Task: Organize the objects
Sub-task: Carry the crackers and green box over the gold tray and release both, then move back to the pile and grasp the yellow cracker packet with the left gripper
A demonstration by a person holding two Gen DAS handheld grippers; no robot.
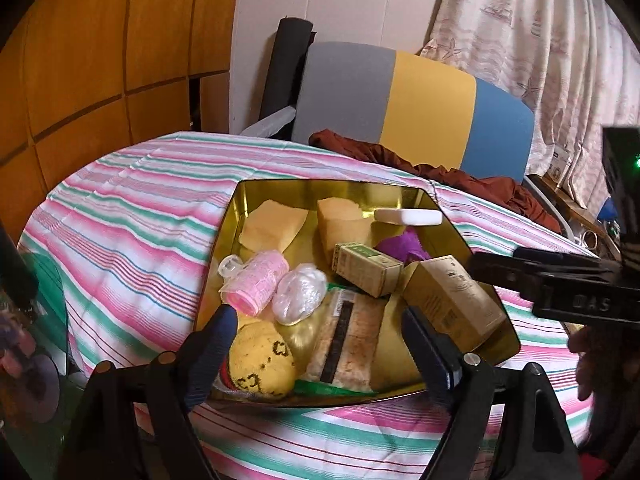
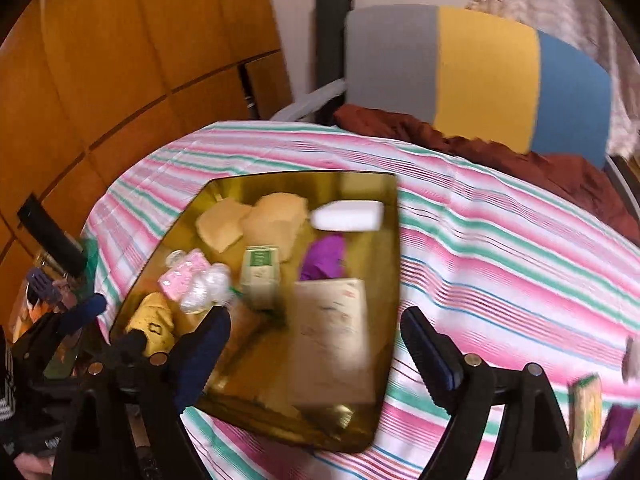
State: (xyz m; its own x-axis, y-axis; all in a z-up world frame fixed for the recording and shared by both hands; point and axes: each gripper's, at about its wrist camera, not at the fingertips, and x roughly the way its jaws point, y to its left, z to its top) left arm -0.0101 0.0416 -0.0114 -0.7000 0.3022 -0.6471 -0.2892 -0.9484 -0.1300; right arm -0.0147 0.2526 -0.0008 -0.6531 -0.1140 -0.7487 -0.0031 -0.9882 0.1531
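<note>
A gold tin tray (image 1: 460,236) (image 2: 394,240) sits on the striped cloth. It holds two yellow sponges (image 1: 272,224), a white soap bar (image 1: 408,216), a purple item (image 1: 400,246), two kraft boxes (image 1: 452,298), a pink roll (image 1: 256,284), a clear plastic wad (image 1: 300,292), a flat packet (image 1: 348,340) and a yellow knitted thing (image 1: 260,356). My left gripper (image 1: 320,336) is open over the tray's near edge, empty. My right gripper (image 2: 316,340) is open above the tray's near right part, empty. It also shows in the left wrist view (image 1: 560,280).
A green box (image 2: 586,416) and a purple item (image 2: 618,426) lie on the cloth at the right edge. A red-brown cloth (image 1: 460,172) and a grey, yellow and blue chair back (image 1: 420,96) stand behind the table. Clutter sits at the left (image 2: 44,300).
</note>
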